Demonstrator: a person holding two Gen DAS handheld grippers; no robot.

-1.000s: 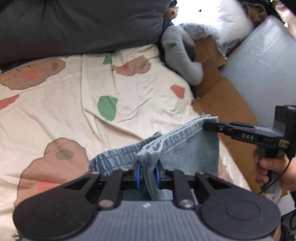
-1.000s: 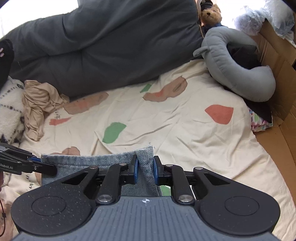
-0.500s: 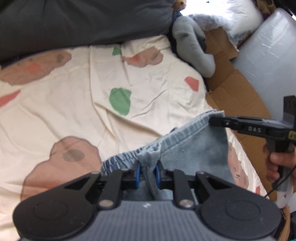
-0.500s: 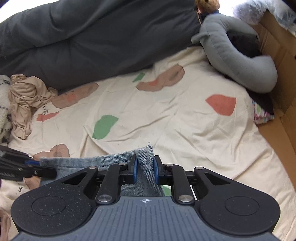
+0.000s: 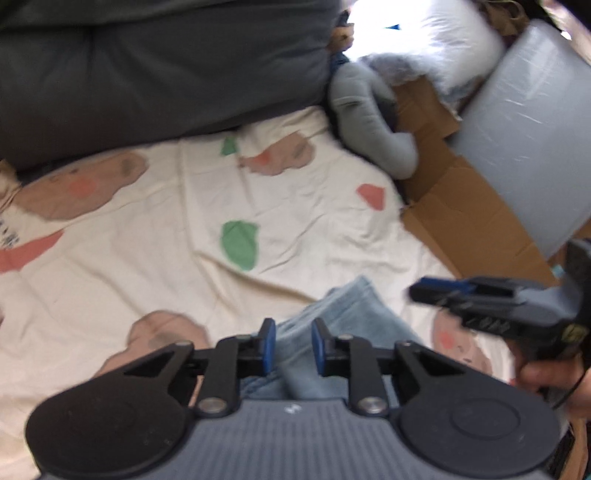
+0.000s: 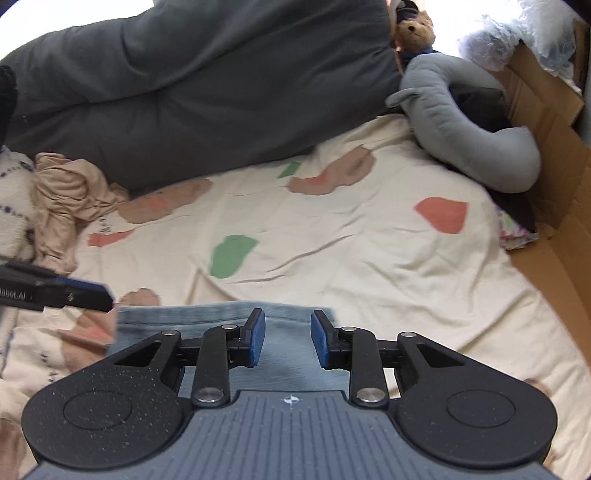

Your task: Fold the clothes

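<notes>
Big dark grey duvet (image 6: 192, 92) bunched along far side of the bed, cream sheet (image 6: 332, 240) with pink, green and brown blotches covering the rest, wrinkled. Cardboard (image 5: 469, 218) flattened along the bed's right edge, pale grey padded panel (image 5: 532, 122) leaning beyond it. Grey curved plush pillow (image 6: 469, 136) at far right corner of the sheet, touching the duvet end; small brown teddy bear (image 6: 413, 29) just behind it. Beige crumpled garment (image 6: 62, 195) at left edge near the duvet, white fleecy fabric with dark marks (image 6: 11, 199) beside it. Light blue denim garment (image 6: 221, 321) lies flat on the near part of the sheet, folded, straight top edge in the right wrist view, in the left wrist view one corner (image 5: 354, 295) pokes toward the green blotch. Right gripper (image 6: 287, 338) jaws are opening, blue pads clear of the cloth, denim lying beneath the gap but not pinched; seen from the left wrist view it (image 5: 415, 293) hangs just right of the denim, a hand (image 5: 543, 376) on its handle. Left gripper (image 5: 293, 345) jaws also opening, gap visible between the pads, denim beneath and between them, pads not pressing; from the right wrist view its tip (image 6: 109, 295) sits just off the denim's left top corner. Left view blurred
</notes>
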